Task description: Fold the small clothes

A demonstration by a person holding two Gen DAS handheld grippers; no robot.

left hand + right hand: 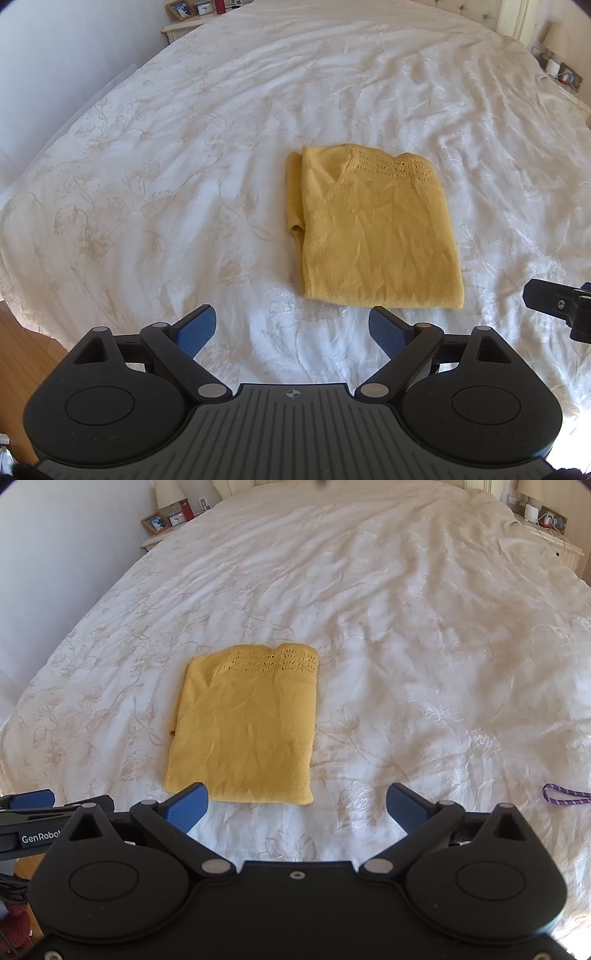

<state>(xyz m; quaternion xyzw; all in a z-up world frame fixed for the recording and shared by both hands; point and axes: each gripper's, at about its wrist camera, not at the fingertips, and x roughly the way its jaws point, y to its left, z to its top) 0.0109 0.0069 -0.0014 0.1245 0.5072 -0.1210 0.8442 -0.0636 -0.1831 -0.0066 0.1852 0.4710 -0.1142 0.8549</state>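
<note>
Both grippers spread, empty, hovering over bed (184, 129) near edge. Sweater (373, 229) folded, flat on bed, long axis running away from me. From left gripper (291, 325): ahead, slightly right. From right gripper (297, 805): ahead, left; its left pad (188, 806) overlaps near hem in view. I judge right nearer.
</note>
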